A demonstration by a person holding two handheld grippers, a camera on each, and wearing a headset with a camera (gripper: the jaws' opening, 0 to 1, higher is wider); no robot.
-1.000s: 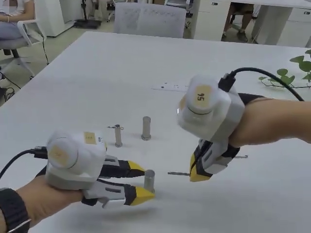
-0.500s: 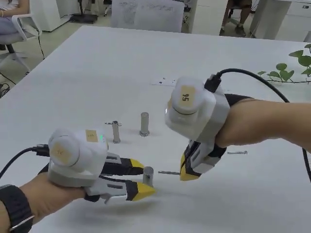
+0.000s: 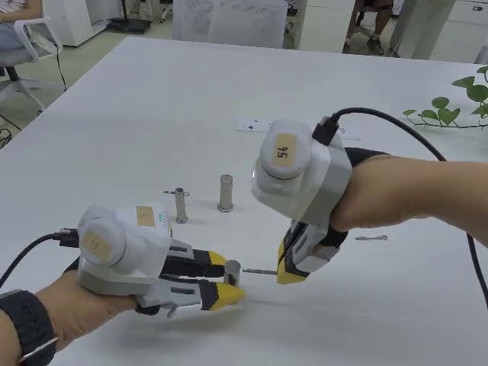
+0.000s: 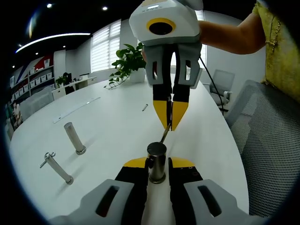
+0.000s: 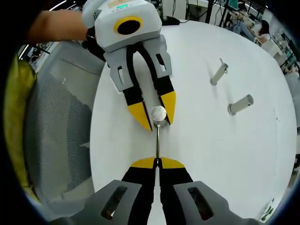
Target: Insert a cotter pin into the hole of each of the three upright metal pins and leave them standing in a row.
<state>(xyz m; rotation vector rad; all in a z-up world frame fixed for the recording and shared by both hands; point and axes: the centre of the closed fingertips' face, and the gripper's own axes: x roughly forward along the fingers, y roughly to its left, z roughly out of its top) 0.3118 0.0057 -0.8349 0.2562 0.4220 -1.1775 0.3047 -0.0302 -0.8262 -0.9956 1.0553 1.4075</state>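
Steel-grey metal pin stands upright on the white table. The left gripper is closed down onto it, with a yellow tip pressing each side of the pin. The right gripper is just right of the metal pin, jaws pinched tight on a cotter pin. It is held level, its free end reaching the metal pin's upper part; cannot tell if it's in the hole. Behind the metal pin and to its left is the second pin, upright, with a fitted cotter pin through its top. The third pin is straight behind the metal pin, upright and bare. A loose cotter pin lies flat well to the right of the metal pin, past the right gripper. Plant leaves are far back right of the metal pin.
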